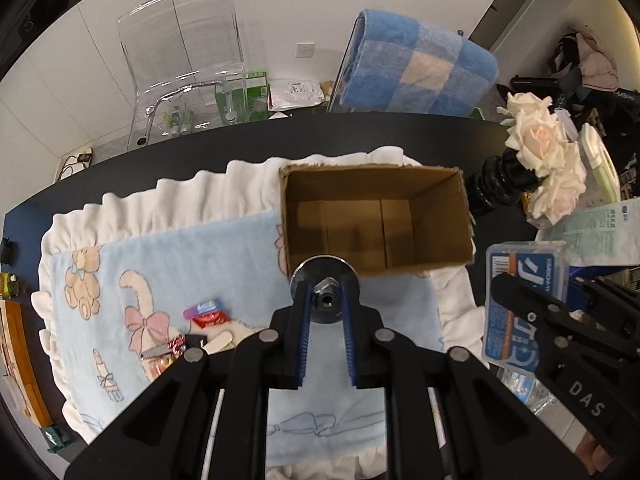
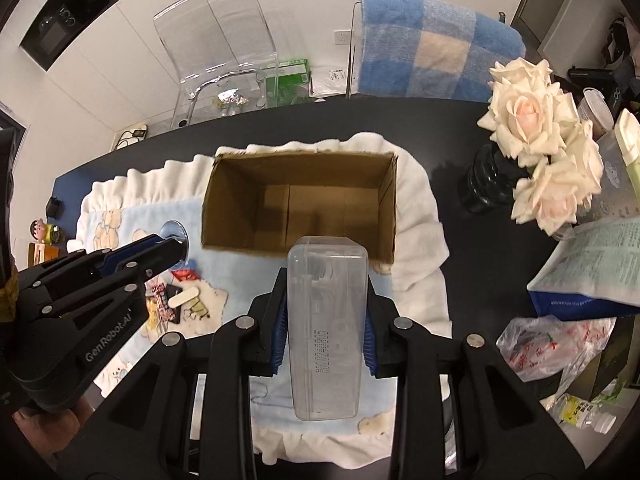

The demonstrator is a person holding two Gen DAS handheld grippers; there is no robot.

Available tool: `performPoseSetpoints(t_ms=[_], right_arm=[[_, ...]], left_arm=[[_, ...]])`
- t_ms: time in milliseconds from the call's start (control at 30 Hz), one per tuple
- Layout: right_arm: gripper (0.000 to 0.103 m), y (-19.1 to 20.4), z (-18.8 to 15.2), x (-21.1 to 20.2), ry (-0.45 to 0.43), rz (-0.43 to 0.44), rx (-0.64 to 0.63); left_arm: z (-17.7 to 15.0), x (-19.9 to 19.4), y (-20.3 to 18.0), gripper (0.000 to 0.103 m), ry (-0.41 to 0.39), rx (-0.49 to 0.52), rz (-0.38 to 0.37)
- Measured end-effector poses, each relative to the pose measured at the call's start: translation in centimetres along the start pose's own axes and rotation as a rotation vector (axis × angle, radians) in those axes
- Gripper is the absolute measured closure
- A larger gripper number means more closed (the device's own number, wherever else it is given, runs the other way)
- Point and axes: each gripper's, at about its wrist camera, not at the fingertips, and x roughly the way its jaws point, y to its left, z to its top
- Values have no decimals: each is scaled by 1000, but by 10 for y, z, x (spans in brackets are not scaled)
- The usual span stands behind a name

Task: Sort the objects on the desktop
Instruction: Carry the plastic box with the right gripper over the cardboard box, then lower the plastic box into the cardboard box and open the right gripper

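Right wrist view: your right gripper clamps the clear case; the left gripper pinches a metal disc. Lower both gently inside the cardboard box.

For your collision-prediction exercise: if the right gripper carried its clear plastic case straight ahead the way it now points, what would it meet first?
Probably the cardboard box. The right gripper points the clear plastic case at the near wall; depth is unclear, so the case might pass over the rim into the opening instead.
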Motion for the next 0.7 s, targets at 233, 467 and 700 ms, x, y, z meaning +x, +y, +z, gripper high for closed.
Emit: performPoseSetpoints(t_ms=[233,467,700], right_arm=[[72,-12,23,17,3,6,-4],[72,-13,41,34,10,16,-18],[72,-15,52,48,23,24,-8]], left_arm=[[23,22,-5,88,8,-4,13],[40,37,-4,88,8,-19,24],[47,51,-7,88,16,-21,25]])
